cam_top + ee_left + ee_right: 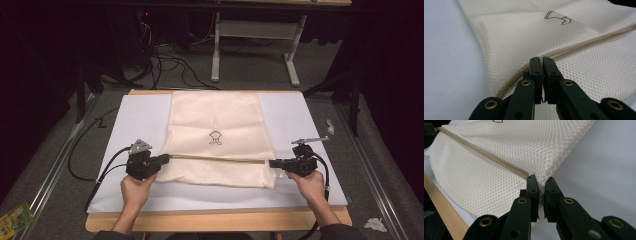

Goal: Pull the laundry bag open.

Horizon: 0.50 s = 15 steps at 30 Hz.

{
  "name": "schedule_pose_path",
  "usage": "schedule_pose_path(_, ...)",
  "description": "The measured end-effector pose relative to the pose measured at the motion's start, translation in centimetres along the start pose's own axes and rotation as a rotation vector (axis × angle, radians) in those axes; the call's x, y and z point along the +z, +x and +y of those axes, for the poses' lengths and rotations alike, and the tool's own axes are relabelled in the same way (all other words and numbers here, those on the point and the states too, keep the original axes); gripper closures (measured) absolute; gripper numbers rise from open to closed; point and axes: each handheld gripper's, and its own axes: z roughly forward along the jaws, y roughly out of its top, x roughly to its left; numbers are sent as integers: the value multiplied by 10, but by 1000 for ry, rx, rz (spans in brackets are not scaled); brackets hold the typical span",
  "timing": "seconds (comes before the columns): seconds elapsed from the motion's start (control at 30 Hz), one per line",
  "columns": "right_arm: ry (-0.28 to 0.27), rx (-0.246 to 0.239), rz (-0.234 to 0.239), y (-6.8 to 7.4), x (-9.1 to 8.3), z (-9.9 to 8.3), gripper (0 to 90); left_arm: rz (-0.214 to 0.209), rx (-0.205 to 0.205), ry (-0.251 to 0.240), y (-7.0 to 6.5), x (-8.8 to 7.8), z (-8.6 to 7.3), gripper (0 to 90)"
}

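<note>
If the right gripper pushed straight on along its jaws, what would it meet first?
The right gripper is already shut on the edge of the cream mesh zippered bag, so it would push into that fabric along the beige zipper, toward the left gripper gripping the far end.

We see a cream mesh bag with a tan zipper and dark-brown emblem, on a pale-blue sheet over a light-wood board.

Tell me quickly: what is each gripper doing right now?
Left gripper: closed, pinching the mesh bag at its zipper's end.
Right gripper: closed on the bag's opposite edge.
</note>
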Motion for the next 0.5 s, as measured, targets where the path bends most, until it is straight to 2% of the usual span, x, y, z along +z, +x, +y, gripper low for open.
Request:
schedule_pose_path(0.07, 0, 0, 2, 0, 0, 0, 855, 0, -3, -1, 1, 0, 0, 873)
schedule_pose_path(0.13, 2, 2, -1, 0, 1, 0, 856, 22, 2, 8, 2, 0, -1, 873)
schedule_pose_path(0.2, 3, 5, -13, -2, 0, 0, 855, 24, -18, 6, 7, -2, -2, 873)
schedule_pose_path(0.27, 1, 9, -16, -3, -1, -1, 855, 32, -15, 8, 9, -4, -4, 874)
schedule_pose_path(0.5, 3, 4, -15, -2, 0, 0, 855, 32, -25, 5, 11, -6, -5, 873)
